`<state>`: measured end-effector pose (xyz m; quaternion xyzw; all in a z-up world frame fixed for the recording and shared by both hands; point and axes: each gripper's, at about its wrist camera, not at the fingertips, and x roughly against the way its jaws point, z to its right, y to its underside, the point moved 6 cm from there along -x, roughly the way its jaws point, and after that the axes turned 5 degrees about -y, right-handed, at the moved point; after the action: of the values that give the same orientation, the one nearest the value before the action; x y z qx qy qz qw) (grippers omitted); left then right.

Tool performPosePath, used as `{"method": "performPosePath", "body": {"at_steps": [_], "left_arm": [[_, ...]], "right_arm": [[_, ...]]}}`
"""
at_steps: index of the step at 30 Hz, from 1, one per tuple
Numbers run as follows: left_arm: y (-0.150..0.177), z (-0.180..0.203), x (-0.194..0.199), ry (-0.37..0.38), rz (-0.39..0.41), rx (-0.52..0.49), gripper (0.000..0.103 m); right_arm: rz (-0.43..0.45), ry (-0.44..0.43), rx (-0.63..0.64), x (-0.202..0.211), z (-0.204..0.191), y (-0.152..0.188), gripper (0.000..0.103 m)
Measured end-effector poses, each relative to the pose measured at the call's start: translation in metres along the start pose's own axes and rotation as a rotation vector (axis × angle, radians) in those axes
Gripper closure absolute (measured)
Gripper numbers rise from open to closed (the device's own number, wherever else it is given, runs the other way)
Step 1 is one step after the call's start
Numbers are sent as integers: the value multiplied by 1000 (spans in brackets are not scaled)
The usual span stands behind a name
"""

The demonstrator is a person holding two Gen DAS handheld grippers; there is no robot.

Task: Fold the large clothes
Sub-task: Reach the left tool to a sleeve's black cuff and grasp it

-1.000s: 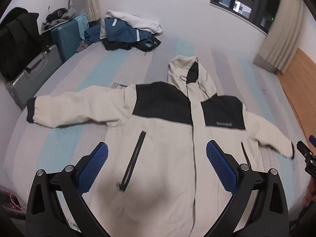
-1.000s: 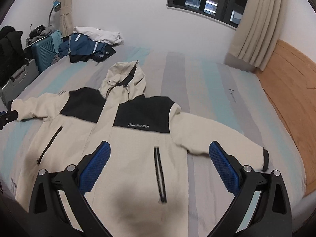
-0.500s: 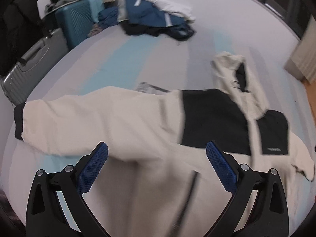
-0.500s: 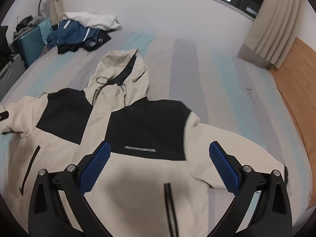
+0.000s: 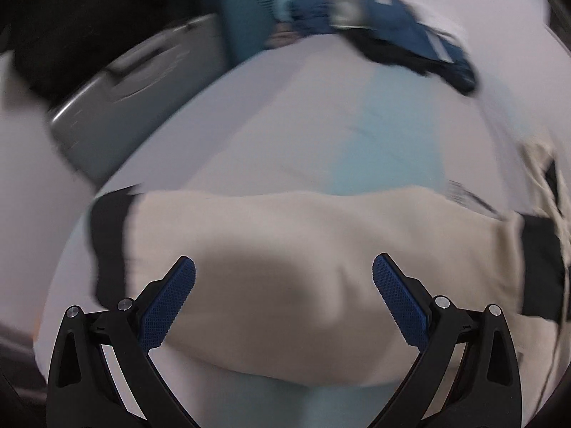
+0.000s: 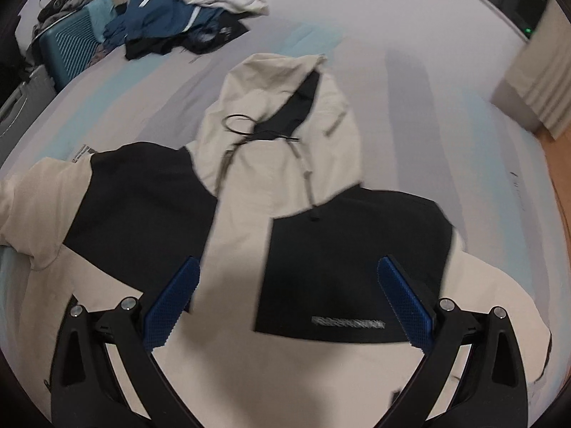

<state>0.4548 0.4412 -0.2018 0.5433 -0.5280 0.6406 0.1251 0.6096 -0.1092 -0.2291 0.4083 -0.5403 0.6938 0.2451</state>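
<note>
The left claw (image 5: 283,278) is held open above the jacket (image 6: 249,256) sleeve (image 5: 285,242); the right claw (image 6: 289,278) is spread open over its chest.

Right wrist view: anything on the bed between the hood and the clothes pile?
Nothing: bare striped sheet separates hood from pile in the right wrist view.
</note>
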Motion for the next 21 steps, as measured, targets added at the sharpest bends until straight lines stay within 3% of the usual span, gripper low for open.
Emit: {"method": "performPosePath", "body": {"at_steps": [4,8,14,21], "left_arm": [[3,-70,-23,-66,-33,93,6],[15,-119,-45,-60,-80,201,6],[25,-127,-73,-13,-117,164,12],[28,-129,-65,-10,-130,158,41]], "right_arm": [[-23,4,27,-25,-19,-5,7],[-95,33,-6,-60,-14,-1,7],[-122,78,-9,-82,-1,5,7],[-190,90,-63,-105,22,24,7]]}}
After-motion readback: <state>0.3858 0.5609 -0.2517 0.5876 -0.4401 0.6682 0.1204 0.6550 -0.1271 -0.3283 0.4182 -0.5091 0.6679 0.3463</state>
